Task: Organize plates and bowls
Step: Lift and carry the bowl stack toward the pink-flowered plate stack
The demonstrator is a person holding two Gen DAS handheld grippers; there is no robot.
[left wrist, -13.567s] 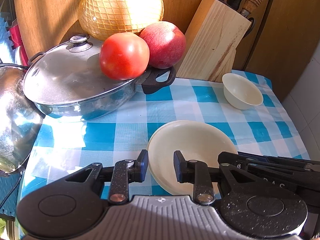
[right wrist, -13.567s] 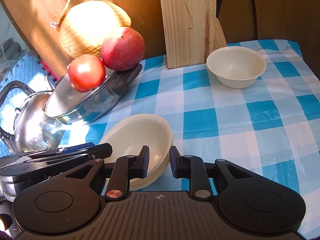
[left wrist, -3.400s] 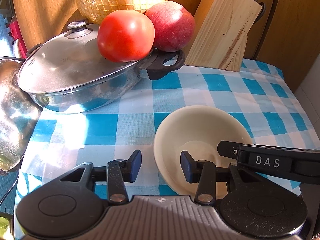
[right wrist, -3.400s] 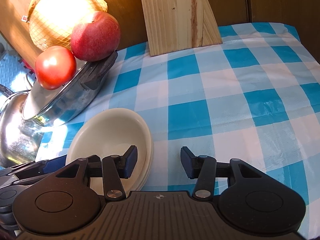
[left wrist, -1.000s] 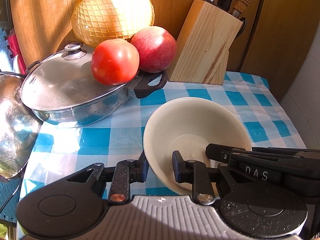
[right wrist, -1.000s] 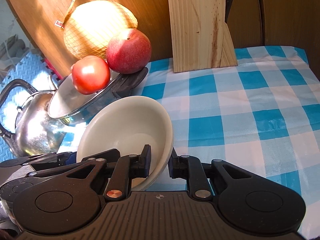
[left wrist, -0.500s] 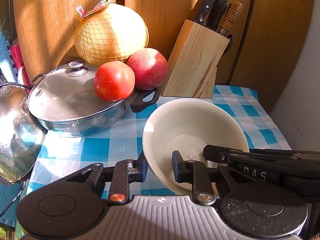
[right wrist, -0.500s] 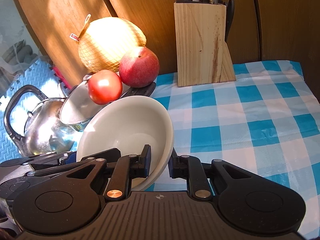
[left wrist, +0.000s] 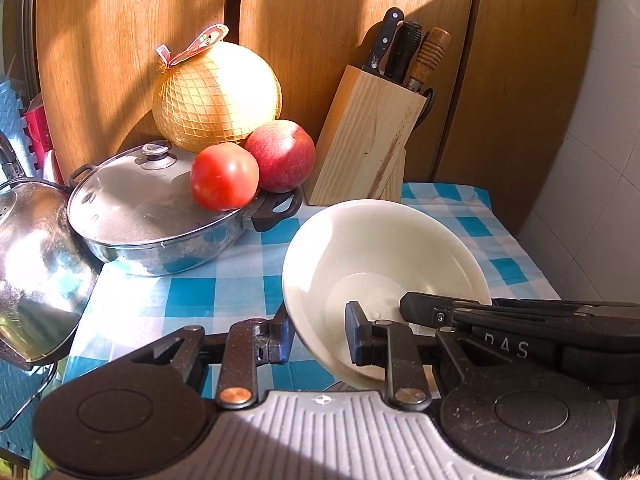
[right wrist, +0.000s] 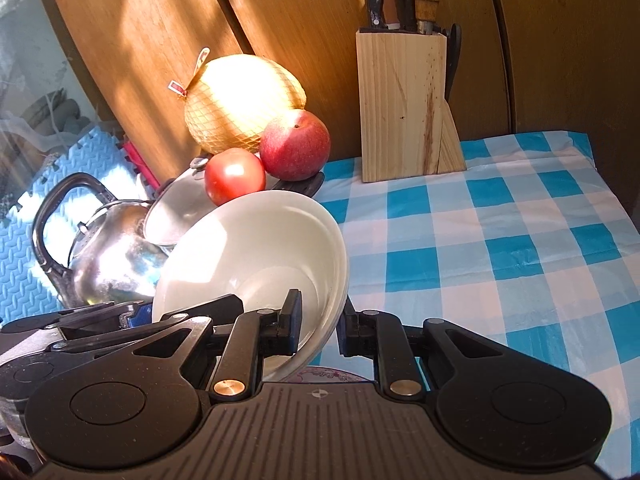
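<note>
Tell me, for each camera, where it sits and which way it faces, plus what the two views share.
Left wrist: sits on the left tool, facing the wooden cabinet doors; its fingers clamp the cream bowl stack's near rim; the right tool's fingers enter from the right.
Right wrist: sits on the right tool, facing the same doors; its fingers clamp the stack's right rim; the left tool shows lower left.
Shared: stack, knife block, tomato, apple, checked cloth.

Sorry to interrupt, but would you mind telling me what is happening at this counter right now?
A person is tidying dishes with two handheld grippers. Both the left gripper and the right gripper are clamped on opposite rims of a cream bowl stack, holding it tilted above the checked tablecloth. The lidded pan carrying a tomato and apple, the kettle and the knife block stand untouched behind.
</note>
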